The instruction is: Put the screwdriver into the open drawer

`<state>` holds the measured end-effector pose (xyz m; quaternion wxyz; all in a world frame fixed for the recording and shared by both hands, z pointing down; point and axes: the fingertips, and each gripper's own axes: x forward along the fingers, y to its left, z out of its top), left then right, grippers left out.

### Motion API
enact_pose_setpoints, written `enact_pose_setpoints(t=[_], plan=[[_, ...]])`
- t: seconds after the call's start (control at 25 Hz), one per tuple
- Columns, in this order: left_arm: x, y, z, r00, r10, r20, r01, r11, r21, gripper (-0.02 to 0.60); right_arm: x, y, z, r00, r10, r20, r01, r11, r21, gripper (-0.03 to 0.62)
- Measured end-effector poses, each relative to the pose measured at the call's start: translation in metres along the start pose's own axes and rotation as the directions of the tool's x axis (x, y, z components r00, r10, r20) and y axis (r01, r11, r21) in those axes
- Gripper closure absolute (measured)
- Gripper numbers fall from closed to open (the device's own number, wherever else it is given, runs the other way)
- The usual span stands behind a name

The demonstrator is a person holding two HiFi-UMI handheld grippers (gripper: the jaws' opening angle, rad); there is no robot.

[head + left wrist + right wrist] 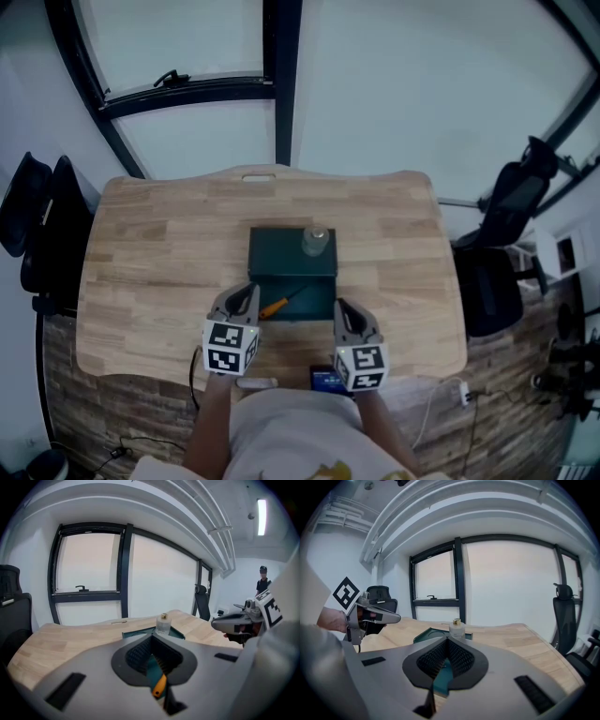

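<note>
Nearest, the left gripper (247,294) and right gripper (343,309) are hovering at the open drawer (319,302), each with its jaws pressed together on nothing. Between them the screwdriver (281,302) is lying, apparently already inside the drawer, with its orange handle toward the left gripper. It is looking light and rigid, and its thin shaft is probably slippery; the thicker handle is offering the surer grip.

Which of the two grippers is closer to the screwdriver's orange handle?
The left gripper: its tip is right beside the handle of the screwdriver in the drawer, while the right gripper sits at the opposite side.
</note>
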<state>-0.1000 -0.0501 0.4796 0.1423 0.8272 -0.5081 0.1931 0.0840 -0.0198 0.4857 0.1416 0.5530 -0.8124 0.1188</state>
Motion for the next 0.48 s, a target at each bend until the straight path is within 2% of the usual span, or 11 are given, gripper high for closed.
enact_pose_setpoints(t=[0.48], plan=[[0.0049,-0.0020,-0.0103,1.000,-0.001,-0.012,0.002,0.999,0.037,0.581,0.0015,-0.0055,-0.0096,1.000,-0.015,0.002,0.015,1.000,-0.014,0.597]])
